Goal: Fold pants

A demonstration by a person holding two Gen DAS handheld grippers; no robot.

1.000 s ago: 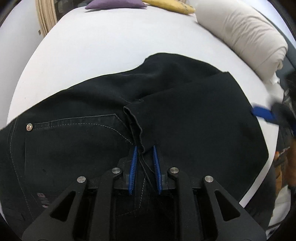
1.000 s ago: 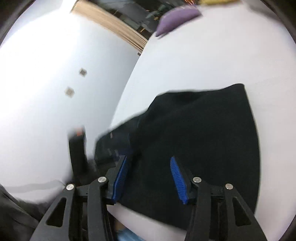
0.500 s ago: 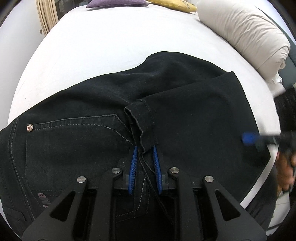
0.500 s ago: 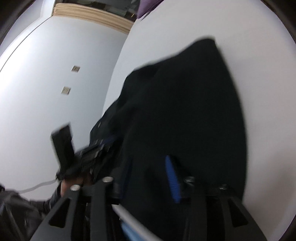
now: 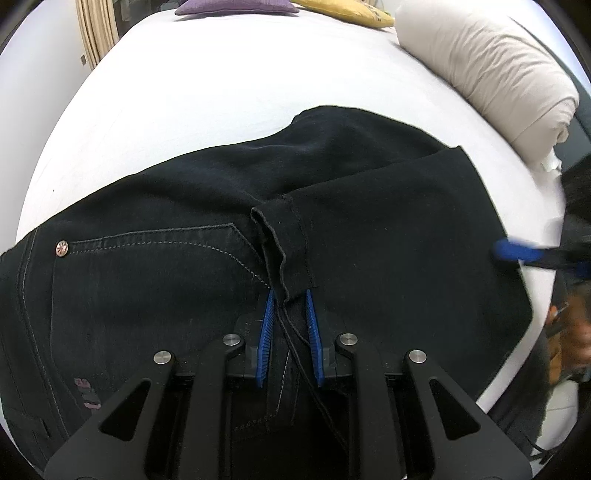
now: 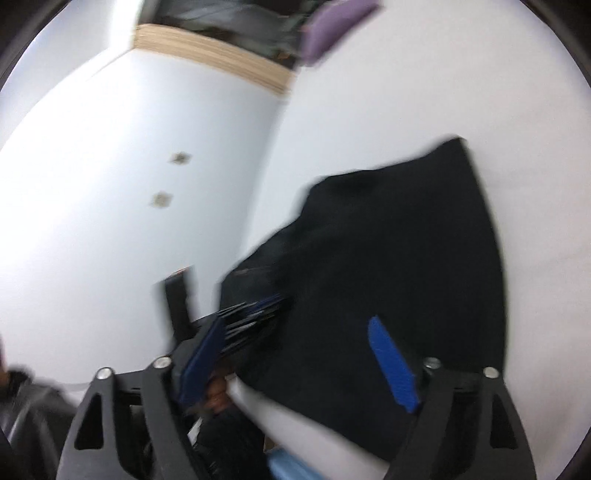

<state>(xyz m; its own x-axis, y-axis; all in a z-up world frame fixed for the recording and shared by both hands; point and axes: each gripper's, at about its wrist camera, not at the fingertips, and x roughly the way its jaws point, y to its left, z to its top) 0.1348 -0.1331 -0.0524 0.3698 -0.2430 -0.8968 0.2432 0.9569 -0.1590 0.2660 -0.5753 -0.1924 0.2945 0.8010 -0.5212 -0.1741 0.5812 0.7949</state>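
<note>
Black pants lie on a white bed, legs folded back over the seat so the hem rests near the back pocket. My left gripper sits low at that hem, its blue fingers narrowly apart with the hem's corner and loose threads between them. My right gripper is open, hovering over the fold end of the pants; the view is blurred. It also shows at the right edge of the left wrist view, beside the fold.
A rolled cream duvet lies at the bed's far right. A purple cushion and a yellow one sit at the head. A white wall runs along the bed's left side.
My right gripper swung over the fold end of the pants and is still moving. The left gripper and the hem have stayed put.
</note>
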